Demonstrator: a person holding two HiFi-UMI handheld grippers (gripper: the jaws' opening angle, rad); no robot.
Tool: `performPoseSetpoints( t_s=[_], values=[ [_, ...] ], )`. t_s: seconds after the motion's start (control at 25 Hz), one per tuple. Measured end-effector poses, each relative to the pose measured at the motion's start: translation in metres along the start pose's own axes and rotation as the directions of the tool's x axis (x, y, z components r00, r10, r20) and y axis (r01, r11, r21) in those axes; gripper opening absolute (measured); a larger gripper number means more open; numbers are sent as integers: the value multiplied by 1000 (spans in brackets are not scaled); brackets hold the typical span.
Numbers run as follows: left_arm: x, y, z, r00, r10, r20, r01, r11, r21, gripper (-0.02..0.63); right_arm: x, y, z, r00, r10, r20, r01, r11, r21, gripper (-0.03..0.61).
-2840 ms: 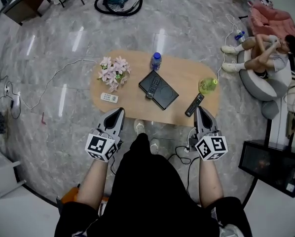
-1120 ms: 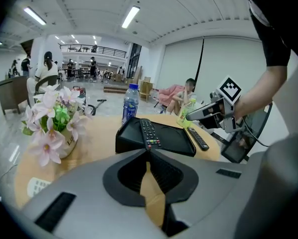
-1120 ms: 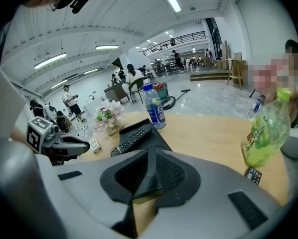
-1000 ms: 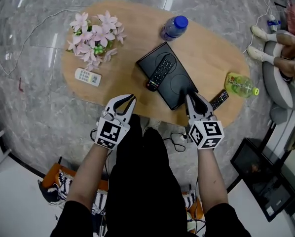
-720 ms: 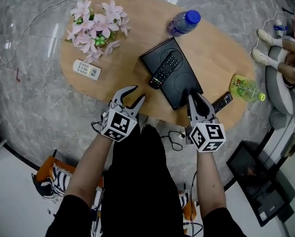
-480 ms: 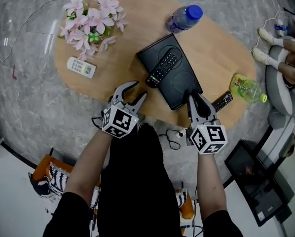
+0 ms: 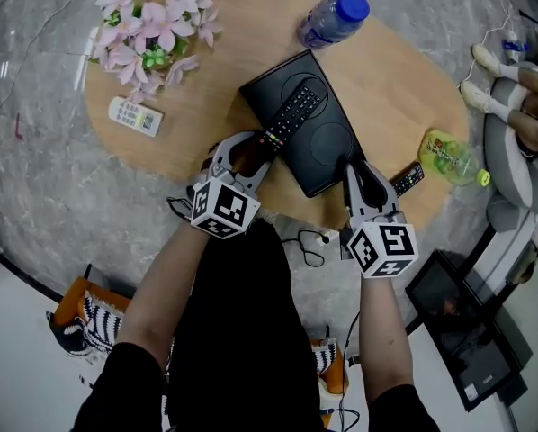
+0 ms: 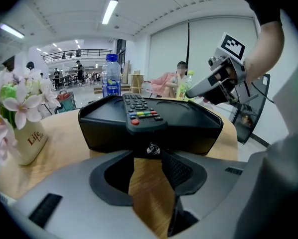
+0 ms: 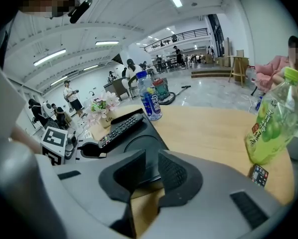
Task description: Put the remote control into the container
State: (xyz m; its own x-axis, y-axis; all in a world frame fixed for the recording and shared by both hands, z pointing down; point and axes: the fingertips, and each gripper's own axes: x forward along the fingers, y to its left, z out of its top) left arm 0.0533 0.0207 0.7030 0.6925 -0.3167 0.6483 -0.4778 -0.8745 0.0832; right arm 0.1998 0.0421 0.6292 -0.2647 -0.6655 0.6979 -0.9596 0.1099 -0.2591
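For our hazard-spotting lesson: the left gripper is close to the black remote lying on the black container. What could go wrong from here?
1. The left gripper has just been opening its jaws, with nothing between them; the remote overhangs the container's rim, so a nudge might tip it onto the table.
2. The container may slide if pushed, though the right gripper sits at its corner.

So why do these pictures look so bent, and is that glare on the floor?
Head view: the wide lens curves the floor around the table; the pale streaks look like lights mirrored in glossy stone. Left gripper view: corners go black, the left gripper looms oversized, yet the remote control stays sharp. Right gripper view: the green bottle bows at the edge.
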Motion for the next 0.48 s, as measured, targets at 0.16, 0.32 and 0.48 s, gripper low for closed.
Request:
performPoseSetpoints(
  t_s=[0.16, 0.32, 0.48],
  values=[
    [4, -1, 0, 1000, 0, 5, 0, 1000, 23, 157, 10, 9, 5, 999, 47, -25, -48, 997, -55, 63],
    [7, -2, 3, 1000, -4, 12, 3, 999, 40, 156, 25, 21, 1, 994, 58, -94, -70, 990, -126, 64],
    [8, -4, 5, 1000, -4, 16, 3, 998, 69, 156, 33, 25, -10, 987, 33, -154, -62, 981, -183, 63]
  ],
)
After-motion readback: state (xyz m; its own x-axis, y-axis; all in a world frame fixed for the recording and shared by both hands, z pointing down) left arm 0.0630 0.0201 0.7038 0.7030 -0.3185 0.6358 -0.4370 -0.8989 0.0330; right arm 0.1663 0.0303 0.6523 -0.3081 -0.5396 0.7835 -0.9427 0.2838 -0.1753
